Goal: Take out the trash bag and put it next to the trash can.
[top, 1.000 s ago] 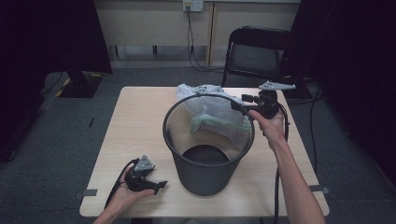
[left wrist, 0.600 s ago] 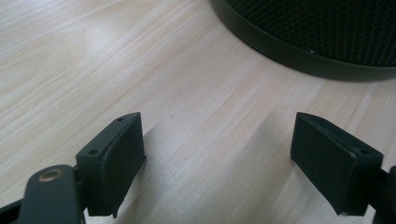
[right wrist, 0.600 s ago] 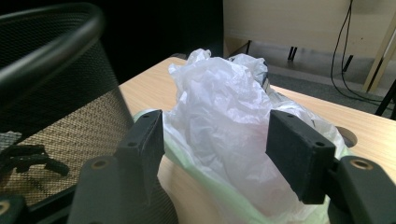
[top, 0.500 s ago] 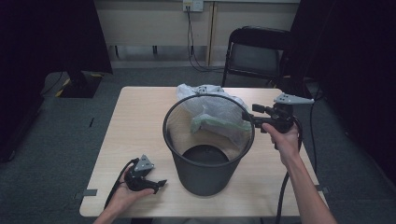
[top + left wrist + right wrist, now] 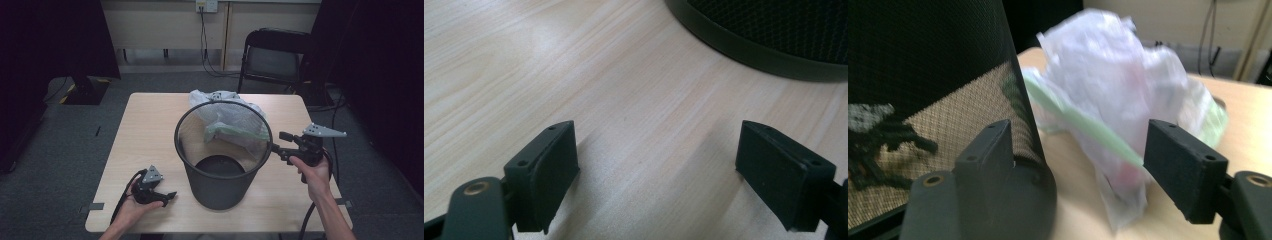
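High view | mesh bin (image 5: pixel 222 160) upright mid-desk (image 5: pixel 145 135) | crumpled plastic bag (image 5: pixel 227 125) behind it, touching rim | right claw (image 5: pixel 282 145) just right of bin, jaws wide, just been opening, empty, nearer the bag | left claw (image 5: pixel 167 197) wide, idle near front-left.

A tall black mesh wastebasket (image 5: pixel 222 155) stands mid-table and blocks the straight way across the pale wooden table (image 5: pixel 150 125). Behind it, toward 12 o'clock, a crumpled clear plastic bag with a green strip (image 5: pixel 235 122) lies against the basket, closing that passage. From 8 to 11 o'clock of the basket the tabletop is bare and wide. At 3 o'clock only a narrow strip remains before the table edge. A black folding chair (image 5: pixel 275 57) stands beyond the far edge.
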